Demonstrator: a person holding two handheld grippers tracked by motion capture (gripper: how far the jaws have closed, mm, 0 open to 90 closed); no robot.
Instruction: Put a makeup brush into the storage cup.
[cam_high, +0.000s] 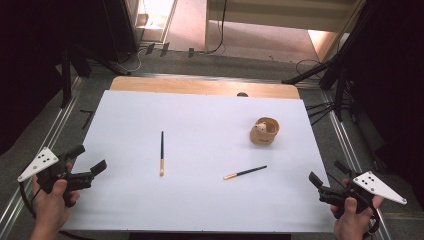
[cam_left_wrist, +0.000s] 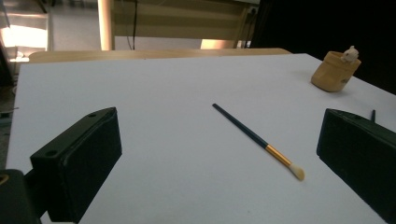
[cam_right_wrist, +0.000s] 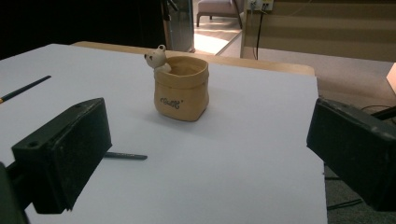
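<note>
Two dark-handled paintbrushes lie on the white sheet (cam_high: 200, 210). One brush (cam_high: 162, 152) (cam_left_wrist: 257, 140) lies lengthwise left of centre, bristles toward me. The other brush (cam_high: 245, 172) (cam_right_wrist: 125, 156) lies slanted right of centre, partly hidden by a jaw in the right gripper view. A tan pouch-shaped cup (cam_high: 264, 131) (cam_left_wrist: 334, 71) (cam_right_wrist: 181, 88) with a small bear figure on its rim stands upright at the right. My left gripper (cam_high: 90, 159) (cam_left_wrist: 219, 140) is open at the sheet's left edge, holding nothing. My right gripper (cam_high: 328, 172) (cam_right_wrist: 210, 135) is open at the right edge, also holding nothing.
A strip of wooden tabletop (cam_high: 200, 86) shows beyond the sheet's far edge. Dark stands and cables (cam_high: 335, 75) sit on the floor around the table. Wide bare sheet lies between the brushes and the front edge.
</note>
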